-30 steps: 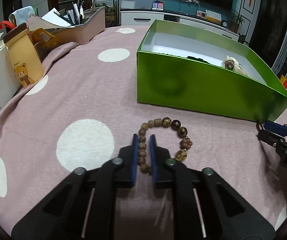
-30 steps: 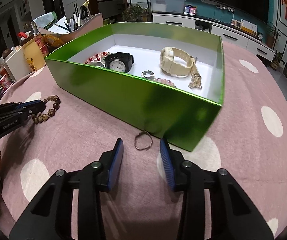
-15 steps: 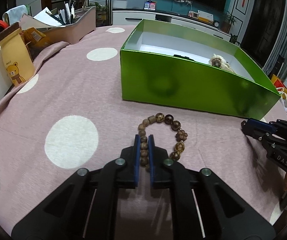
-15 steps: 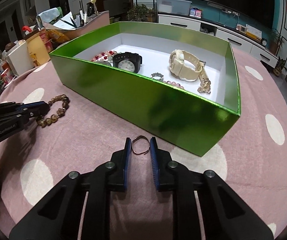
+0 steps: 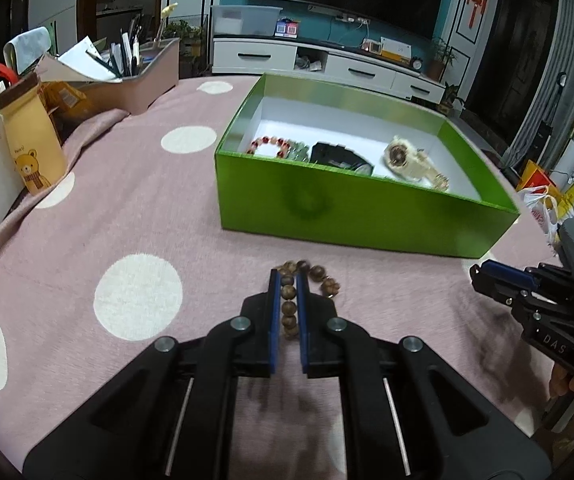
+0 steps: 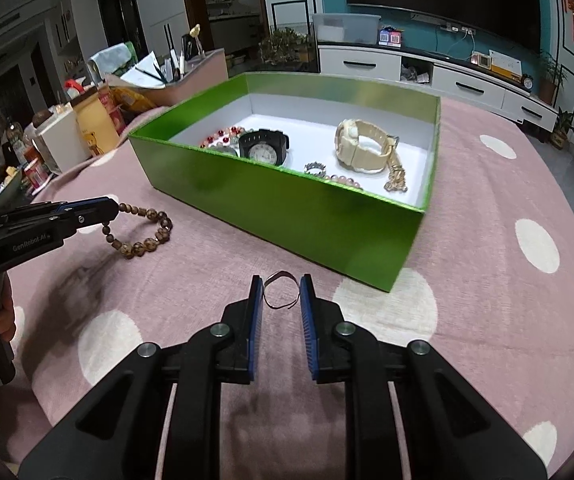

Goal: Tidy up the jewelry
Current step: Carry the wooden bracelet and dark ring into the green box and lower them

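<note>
Clamping down over the last second, the right gripper [image 6: 281,294] now pinches the thin copper-coloured wire ring [image 6: 281,291] between its blue pads just short of the shiny green cardboard box [image 6: 271,200], and the left gripper [image 5: 288,306] has hoisted the brown wooden bead bracelet [image 5: 289,308], most beads dangling off the pink dotted tablecloth [image 5: 127,216]. Both pieces look ready for the box, joining the black watch [image 6: 263,147], cream watch [image 6: 361,146] and red bead bracelet [image 5: 270,145]; its tall near wall is the obstacle, desk clutter sits well apart

glossy green box [image 6: 287,200], wooden bead bracelet [image 6: 143,236]
</note>
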Action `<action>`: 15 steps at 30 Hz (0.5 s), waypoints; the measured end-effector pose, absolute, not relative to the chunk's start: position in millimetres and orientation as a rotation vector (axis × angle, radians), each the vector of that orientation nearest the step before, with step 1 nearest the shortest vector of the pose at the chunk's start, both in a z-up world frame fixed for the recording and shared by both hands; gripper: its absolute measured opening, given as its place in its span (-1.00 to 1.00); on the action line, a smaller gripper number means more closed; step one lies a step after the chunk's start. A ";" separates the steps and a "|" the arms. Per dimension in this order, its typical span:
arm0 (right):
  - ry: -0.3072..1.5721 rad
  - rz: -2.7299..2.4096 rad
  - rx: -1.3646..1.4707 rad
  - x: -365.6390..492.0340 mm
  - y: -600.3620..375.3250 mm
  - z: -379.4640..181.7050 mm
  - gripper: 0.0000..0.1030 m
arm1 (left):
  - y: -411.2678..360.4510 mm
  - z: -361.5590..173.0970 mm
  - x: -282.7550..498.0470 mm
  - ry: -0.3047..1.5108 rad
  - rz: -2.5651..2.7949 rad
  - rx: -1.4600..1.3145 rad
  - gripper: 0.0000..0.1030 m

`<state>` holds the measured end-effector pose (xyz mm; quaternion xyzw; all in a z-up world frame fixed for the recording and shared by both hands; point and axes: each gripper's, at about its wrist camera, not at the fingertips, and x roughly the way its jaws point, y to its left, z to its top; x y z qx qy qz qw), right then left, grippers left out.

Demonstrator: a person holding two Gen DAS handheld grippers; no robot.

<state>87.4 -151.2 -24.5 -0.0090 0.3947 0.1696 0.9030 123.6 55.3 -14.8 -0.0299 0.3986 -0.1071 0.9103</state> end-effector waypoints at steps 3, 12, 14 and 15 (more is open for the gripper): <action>0.793 0.352 -0.005 82.7 -157.0 -15.8 -0.64 | 52.1 -5.6 120.1 0.808 -0.229 -0.061 -0.86; 0.739 0.357 0.015 74.1 -168.7 5.6 -0.64 | 39.8 20.1 116.1 0.772 -0.250 -0.047 -0.86; 0.725 0.360 0.017 72.3 -171.3 10.7 -0.64 | 38.3 27.0 115.8 0.760 -0.251 -0.045 -0.86; 0.721 0.360 0.018 72.0 -172.6 12.4 -0.64 | 37.5 30.5 115.8 0.754 -0.252 -0.043 -0.86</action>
